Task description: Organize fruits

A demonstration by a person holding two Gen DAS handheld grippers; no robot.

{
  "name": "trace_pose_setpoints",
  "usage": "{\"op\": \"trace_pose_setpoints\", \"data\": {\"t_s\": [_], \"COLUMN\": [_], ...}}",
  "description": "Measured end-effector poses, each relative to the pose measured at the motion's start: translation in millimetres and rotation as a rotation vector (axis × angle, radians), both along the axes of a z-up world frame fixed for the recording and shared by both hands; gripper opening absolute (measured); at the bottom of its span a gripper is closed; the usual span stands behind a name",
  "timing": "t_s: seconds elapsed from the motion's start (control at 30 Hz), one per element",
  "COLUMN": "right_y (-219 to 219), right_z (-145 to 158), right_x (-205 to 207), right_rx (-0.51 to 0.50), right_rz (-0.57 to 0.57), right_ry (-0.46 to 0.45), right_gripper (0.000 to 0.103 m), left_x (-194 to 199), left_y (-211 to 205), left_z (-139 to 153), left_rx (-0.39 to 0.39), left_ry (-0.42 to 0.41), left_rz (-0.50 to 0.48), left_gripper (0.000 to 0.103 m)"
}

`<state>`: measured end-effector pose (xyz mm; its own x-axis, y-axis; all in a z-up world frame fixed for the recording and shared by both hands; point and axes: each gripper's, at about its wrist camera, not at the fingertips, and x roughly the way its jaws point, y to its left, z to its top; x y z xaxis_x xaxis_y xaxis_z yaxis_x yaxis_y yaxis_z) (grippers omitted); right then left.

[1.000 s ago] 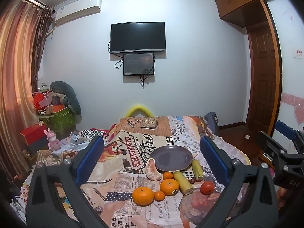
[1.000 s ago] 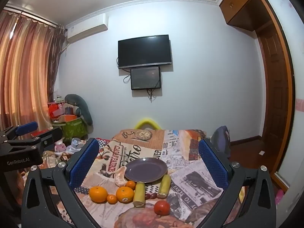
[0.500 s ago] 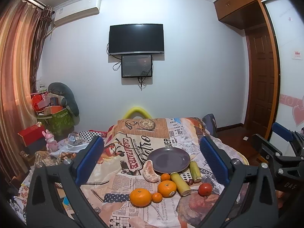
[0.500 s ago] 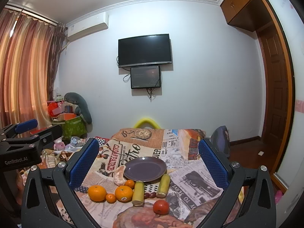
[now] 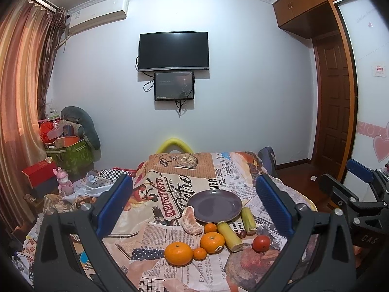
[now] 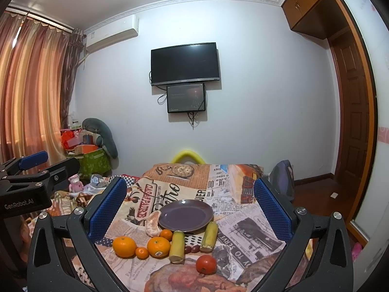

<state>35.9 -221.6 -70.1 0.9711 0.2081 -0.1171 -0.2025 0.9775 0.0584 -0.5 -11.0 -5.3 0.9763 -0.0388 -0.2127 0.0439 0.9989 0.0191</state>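
Note:
An empty purple plate [image 5: 214,206] [image 6: 186,215] lies on a table with a newspaper-print cloth [image 5: 158,233]. In front of it lie a peeled citrus piece [image 5: 190,220] [image 6: 152,223], several oranges [image 5: 178,253] [image 6: 124,246], two yellow-green cane pieces [image 5: 229,236] [image 6: 176,246], small dark red fruits [image 6: 190,249] and a red tomato [image 5: 260,243] [image 6: 206,264]. My left gripper [image 5: 194,202] and right gripper [image 6: 189,206] both hover open above the near side of the table, holding nothing. The right gripper's fingers [image 5: 359,168] show at the right edge of the left wrist view.
A yellow chair back [image 6: 187,156] rises behind the table's far edge. Left of the table are a green bin [image 5: 70,157], boxes, a pink toy [image 5: 63,179] and curtains. A wooden door [image 5: 333,102] stands at the right, and a TV [image 5: 173,50] hangs on the wall.
Both views tilted up slightly, so the table and fruits sit a little lower in frame. Nothing on the table moved, and both grippers stayed open.

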Motion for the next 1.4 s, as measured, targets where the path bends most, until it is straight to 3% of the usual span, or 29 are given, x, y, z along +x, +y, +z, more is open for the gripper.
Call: {"op": "trace_pose_setpoints", "data": {"t_s": [1.4], "right_y": [-0.6], "right_z": [-0.6], "right_x": [-0.9], "right_rx": [0.003], "right_rz": [0.002], "right_ry": [0.002], "right_gripper": [0.103], "left_x": [0.0], "left_y": [1.4], "left_z": [-2.6], "left_rx": [0.002], "left_ry": [0.004], "left_rz": [0.004], "left_gripper": [0.103]}}
